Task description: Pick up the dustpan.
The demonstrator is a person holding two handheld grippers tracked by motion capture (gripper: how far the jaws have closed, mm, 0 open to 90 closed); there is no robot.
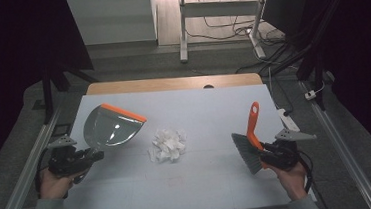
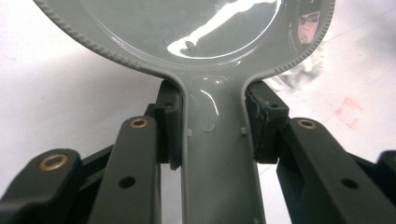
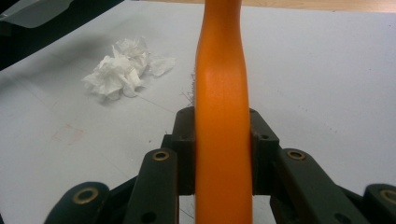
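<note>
— Why is the big table (image 1: 130, 189) holding paper?
— The paper pile (image 1: 167, 145) is sitting in the middle, waiting. The left gripper (image 2: 212, 126) is squeezing the dustpan (image 1: 109, 126) handle. The right gripper (image 3: 223, 140) is squeezing the brush (image 1: 249, 142), maybe for sweeping paper in.

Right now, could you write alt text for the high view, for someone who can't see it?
A person at a white table holds a grey dustpan in the left gripper and an orange-handled brush in the right gripper. A pile of crumpled white paper lies between them.
</note>
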